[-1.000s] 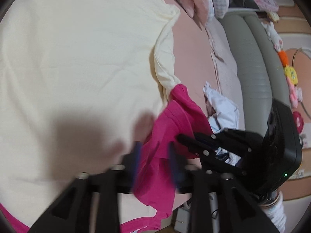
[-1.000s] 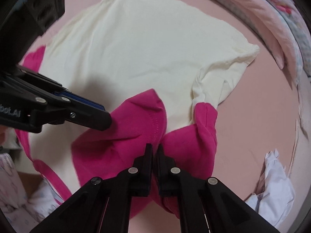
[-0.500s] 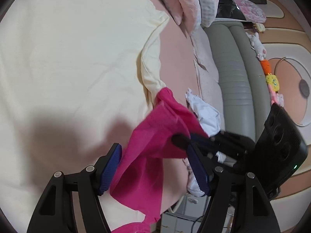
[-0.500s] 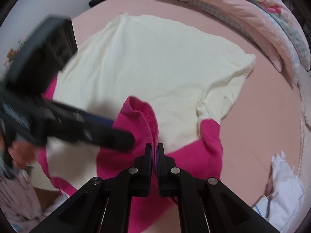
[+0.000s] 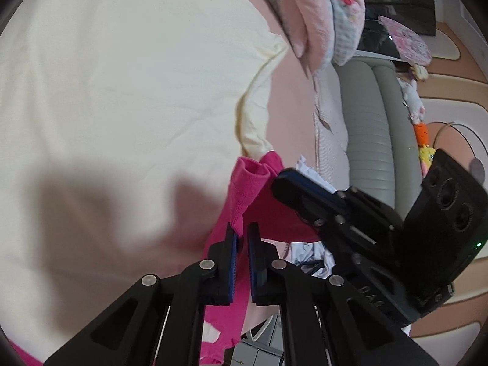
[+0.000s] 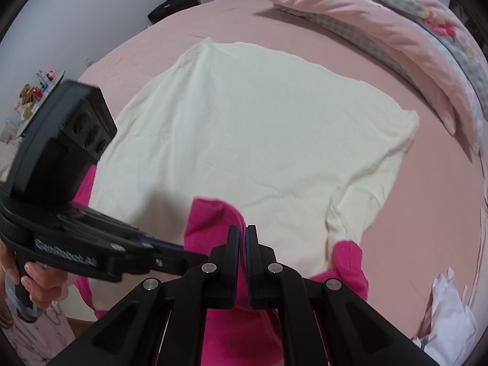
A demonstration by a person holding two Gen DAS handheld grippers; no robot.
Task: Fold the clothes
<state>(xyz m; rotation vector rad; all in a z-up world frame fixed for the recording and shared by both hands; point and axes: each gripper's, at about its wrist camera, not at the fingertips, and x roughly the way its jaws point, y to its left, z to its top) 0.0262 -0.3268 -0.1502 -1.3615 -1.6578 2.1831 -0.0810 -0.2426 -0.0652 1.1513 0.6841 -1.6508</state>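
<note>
A magenta garment point(image 5: 247, 189) point(image 6: 210, 219) lies bunched at the near edge of a pink bed, partly under a large cream shirt point(image 5: 122, 91) point(image 6: 259, 116) that is spread flat. My left gripper point(image 5: 242, 238) is shut on a raised fold of the magenta cloth. It enters the right wrist view from the left, left gripper point(image 6: 195, 254), held by a hand point(image 6: 36, 277). My right gripper point(image 6: 243, 235) is shut on the same magenta fold, close beside the left one. In the left wrist view the right gripper point(image 5: 280, 180) reaches in from the right. The rest of the magenta garment is hidden.
A pink quilt and pillows point(image 6: 396, 30) point(image 5: 320, 15) are piled along the far side of the bed sheet point(image 6: 427, 213). Crumpled white cloth point(image 6: 451, 314) point(image 5: 308, 170) lies at the right edge. A grey padded headboard point(image 5: 366, 137) with small toys stands beyond.
My left gripper, open half a second ago, has shut on the magenta fold. The right gripper has stayed shut and lifted the fold higher above the cream shirt.
</note>
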